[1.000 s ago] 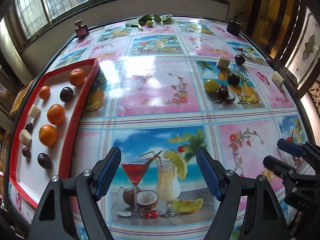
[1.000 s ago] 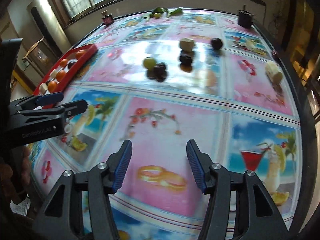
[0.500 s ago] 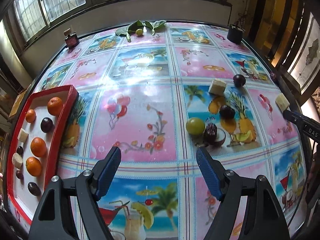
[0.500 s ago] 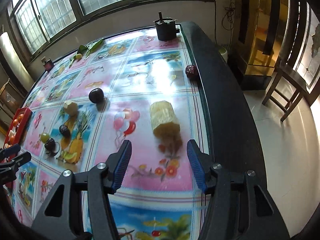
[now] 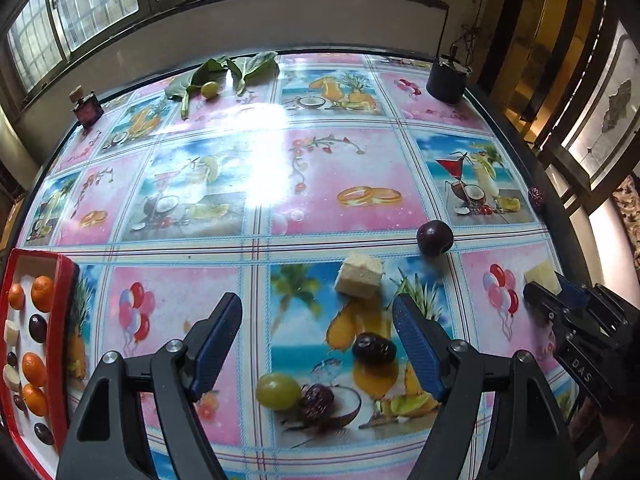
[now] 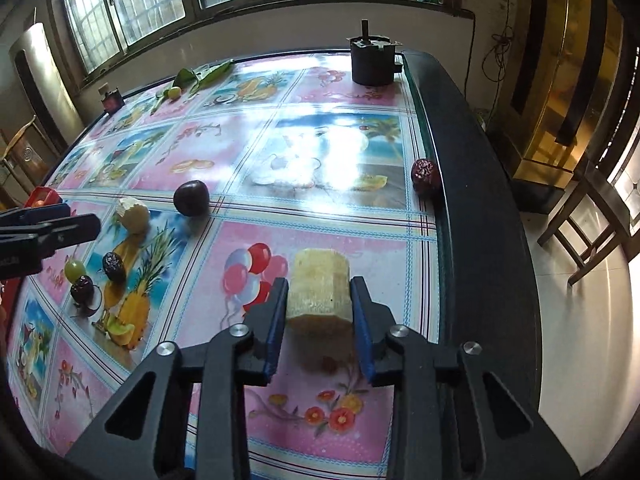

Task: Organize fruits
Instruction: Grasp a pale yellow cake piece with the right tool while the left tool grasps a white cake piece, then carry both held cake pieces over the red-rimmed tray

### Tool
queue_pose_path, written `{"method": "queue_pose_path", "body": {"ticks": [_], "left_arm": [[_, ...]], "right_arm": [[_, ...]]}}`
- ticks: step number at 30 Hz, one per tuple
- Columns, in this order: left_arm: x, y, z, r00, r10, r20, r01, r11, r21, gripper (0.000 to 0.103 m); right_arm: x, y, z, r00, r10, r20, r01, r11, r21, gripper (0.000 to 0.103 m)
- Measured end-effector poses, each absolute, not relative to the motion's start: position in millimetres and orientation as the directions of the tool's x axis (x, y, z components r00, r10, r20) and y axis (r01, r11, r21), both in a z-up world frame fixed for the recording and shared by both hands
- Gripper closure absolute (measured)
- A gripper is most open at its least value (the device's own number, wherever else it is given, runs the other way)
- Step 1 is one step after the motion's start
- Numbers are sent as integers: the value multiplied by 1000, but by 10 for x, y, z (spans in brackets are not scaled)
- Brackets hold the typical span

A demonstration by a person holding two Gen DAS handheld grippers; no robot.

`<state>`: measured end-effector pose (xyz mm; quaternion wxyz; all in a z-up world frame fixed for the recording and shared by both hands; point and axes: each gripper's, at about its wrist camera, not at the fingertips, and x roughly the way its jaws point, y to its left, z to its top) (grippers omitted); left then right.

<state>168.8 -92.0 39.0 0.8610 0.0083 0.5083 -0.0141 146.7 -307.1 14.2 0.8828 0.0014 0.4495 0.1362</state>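
Your right gripper point(image 6: 319, 295): jaws just closed in, pads pressing both sides of the pale fruit chunk point(image 6: 319, 289) on the table point(image 6: 328, 136), near its dark right edge | your left gripper point(image 5: 318, 344): jaws wide apart, empty, above dark date point(image 5: 373, 347) | red tray point(image 5: 64, 312): at table's far left, holding oranges.

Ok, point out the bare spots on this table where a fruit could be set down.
The widest free patch is mid-table, between the red tray and the plum, back to the leaves. It is crowded around the green grape, the dark dates and the pale chunk. The tray is nearly full.
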Motion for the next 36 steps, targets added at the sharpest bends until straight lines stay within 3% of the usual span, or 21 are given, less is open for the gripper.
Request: {"method": "queue_pose_path", "body": {"ticks": [8, 10, 11, 15, 36], "left_arm": [[1888, -1045, 206, 482, 10, -876, 46, 998, 36, 27], [1919, -1008, 169, 471, -14, -882, 44, 999, 8, 39], [1928, -989, 146, 462, -33, -886, 46, 999, -14, 53], [1911, -983, 175, 483, -50, -874, 62, 998, -23, 80], [1467, -519, 414, 507, -62, -860, -2, 997, -74, 79]], "right_arm": [[1489, -3116, 145, 546, 281, -789, -267, 951, 154, 70], [1495, -3117, 143, 550, 282, -786, -270, 951, 152, 70], [1494, -3117, 142, 553, 282, -784, -270, 951, 151, 70], [1486, -3110, 149, 568, 274, -776, -267, 953, 141, 70], [1017, -3002, 437, 564, 322, -761, -294, 939, 179, 70]]}}
